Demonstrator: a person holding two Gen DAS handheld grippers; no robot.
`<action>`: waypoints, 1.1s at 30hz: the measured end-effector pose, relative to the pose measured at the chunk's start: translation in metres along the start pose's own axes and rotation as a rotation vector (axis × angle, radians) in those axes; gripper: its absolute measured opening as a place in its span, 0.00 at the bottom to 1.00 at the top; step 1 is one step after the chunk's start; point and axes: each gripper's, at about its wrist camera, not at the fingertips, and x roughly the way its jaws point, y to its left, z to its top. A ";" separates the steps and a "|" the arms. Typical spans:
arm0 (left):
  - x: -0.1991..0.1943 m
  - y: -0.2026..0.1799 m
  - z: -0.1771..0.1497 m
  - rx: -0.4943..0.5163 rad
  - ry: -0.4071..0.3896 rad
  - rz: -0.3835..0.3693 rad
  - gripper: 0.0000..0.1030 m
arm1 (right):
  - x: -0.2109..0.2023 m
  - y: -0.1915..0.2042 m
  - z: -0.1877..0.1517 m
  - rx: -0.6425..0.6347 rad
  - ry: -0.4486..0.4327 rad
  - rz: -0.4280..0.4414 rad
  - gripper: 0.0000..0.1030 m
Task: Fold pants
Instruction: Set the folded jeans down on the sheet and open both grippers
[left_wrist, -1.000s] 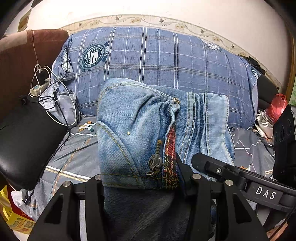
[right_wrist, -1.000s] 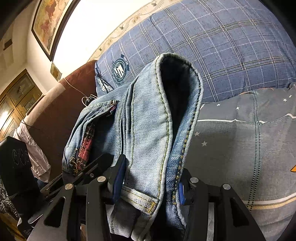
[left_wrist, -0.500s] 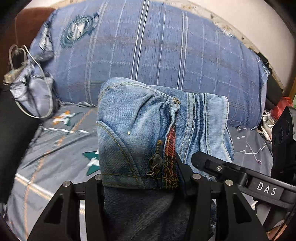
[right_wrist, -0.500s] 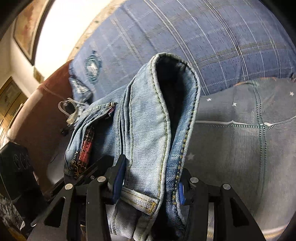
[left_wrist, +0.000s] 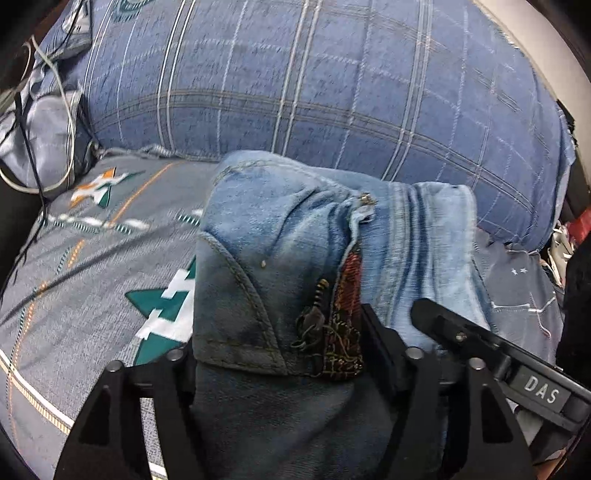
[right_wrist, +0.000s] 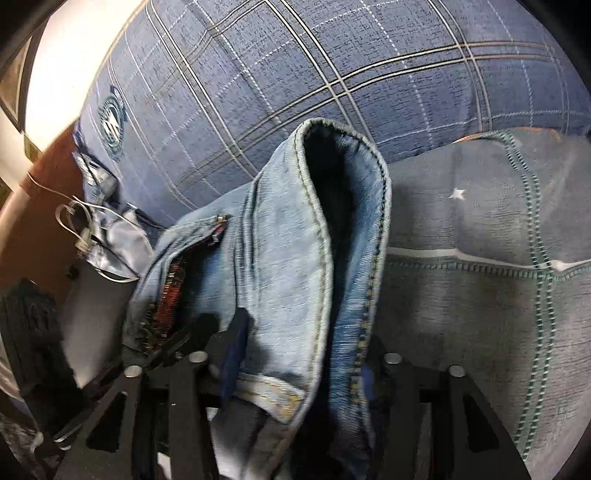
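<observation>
Left hand-held gripper (left_wrist: 280, 354): jaws have just been opening. The folded jeans (left_wrist: 295, 258) sit between the fingers at the zipper (left_wrist: 314, 317) and waistband end; cloth fills the gap and meets both fingers, though I can't tell whether they are pressing or already slack.

Right hand-held gripper (right_wrist: 295, 354): jaws also just opening. A doubled thickness of the jeans (right_wrist: 280, 258) runs up between the fingers, its stitched hem edge looped over at the far end. The blue pad (right_wrist: 232, 354) on the left finger appears to lie against the denim; the right side is partly hidden by cloth. Grip tightness is likewise unclear.

Changed over the last second: both views have tipped down. The wall and the brown headboard have mostly dropped out of the left view, while the grey star-print bedspread (left_wrist: 92, 258) now fills the near left. The blue plaid pillow (left_wrist: 332, 92) is close behind the bundle on the far side. The bundle's shape between the fingers looks unchanged.

My read: the folded jeans are being set down on the bed near the pillow, with release underway. Folding looks mostly done. Risk: the loose right-side loop may flop open when released.
</observation>
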 end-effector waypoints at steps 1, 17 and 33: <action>-0.001 0.005 0.001 -0.018 0.012 -0.017 0.74 | 0.002 -0.002 0.000 0.007 0.001 -0.014 0.70; -0.046 0.021 -0.009 -0.010 -0.052 0.084 0.77 | -0.076 0.070 -0.016 -0.185 -0.171 -0.025 0.43; -0.079 0.021 -0.029 0.011 -0.084 0.087 0.82 | -0.077 0.023 -0.043 -0.011 -0.151 -0.019 0.32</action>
